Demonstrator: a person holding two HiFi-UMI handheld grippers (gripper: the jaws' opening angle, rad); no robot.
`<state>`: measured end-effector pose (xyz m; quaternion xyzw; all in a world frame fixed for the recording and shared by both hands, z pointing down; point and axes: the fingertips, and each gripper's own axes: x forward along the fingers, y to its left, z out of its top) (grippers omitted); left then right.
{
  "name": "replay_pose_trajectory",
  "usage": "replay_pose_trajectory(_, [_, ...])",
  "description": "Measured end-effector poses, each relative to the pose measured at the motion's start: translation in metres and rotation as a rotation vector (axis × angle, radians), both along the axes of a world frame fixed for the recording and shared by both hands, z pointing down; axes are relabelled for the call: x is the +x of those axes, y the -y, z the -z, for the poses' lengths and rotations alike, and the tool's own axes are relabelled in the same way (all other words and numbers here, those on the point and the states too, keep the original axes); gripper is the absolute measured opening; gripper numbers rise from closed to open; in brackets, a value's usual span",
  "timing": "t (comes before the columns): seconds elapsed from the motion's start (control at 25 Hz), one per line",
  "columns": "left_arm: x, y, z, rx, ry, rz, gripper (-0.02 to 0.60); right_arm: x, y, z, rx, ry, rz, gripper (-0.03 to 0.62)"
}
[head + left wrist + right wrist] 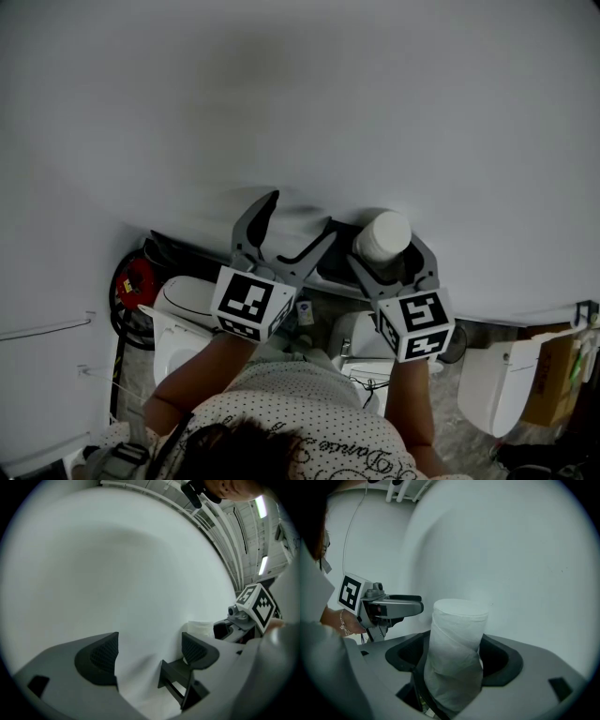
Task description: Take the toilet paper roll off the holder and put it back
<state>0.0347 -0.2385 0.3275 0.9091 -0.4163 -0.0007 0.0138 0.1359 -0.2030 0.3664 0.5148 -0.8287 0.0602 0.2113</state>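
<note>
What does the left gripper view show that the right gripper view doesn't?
Left gripper view only: the black holder on the wall, ahead of the open, empty left gripper, and the right gripper from outside. Right gripper view only: its fingers closed on the toilet paper roll, shown full length. Both: the white wall and the roll.

The toilet paper roll (384, 234) sits between the jaws of the right gripper (388, 255), left gripper (300, 216) just left
</note>
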Motion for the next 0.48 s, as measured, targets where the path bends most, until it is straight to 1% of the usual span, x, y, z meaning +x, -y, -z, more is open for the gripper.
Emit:
replay_pose_trajectory(0.08, [0.0000, 0.0007, 0.0001, -0.001, 0.001, 0.001, 0.407, 0.0030, 0.0016, 0.0006, 0.009, -0.008, -0.011, 0.319])
replay_pose_trajectory(0.12, [-0.0001, 0.0010, -0.0001, -0.002, 0.002, 0.002, 0.406, 0.0041, 0.0024, 0.0007, 0.011, -0.009, -0.014, 0.311])
replay_pose_trajectory(0.48, [-0.0058, 0.0033, -0.0014, -0.004, 0.005, 0.016, 0.407, 0.0059, 0.0065, -0.0017, -0.003, 0.001, -0.015, 0.305])
